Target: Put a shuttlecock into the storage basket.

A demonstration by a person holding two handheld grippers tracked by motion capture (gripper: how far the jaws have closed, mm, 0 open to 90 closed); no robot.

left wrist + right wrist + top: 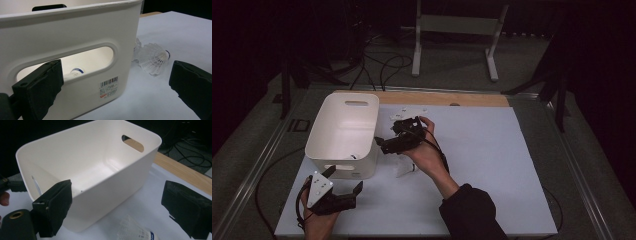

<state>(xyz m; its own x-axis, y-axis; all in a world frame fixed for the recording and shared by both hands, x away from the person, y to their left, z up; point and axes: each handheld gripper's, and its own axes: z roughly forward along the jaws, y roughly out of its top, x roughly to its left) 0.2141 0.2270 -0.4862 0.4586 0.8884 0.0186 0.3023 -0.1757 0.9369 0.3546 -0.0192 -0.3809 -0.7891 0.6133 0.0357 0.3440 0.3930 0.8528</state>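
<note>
Left gripper point(346, 181): at 7 o'clock, low on the tabletop point(492, 165), jaws spread, grasping nothing.
Shuttlecock point(406, 169): centre, beside the bin.
Right gripper point(378, 144): centre, wrist bent toward 9 o'clock, jaws released, empty.
White bin point(343, 134): 10 o'clock.

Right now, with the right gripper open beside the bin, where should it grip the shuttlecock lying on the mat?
Grip the shuttlecock across its feather skirt, coming from above. It lies on its side by the white bin, skirt toward the bin wall, cork tip pointing away. The right gripper, jaws open, is nearest.
</note>
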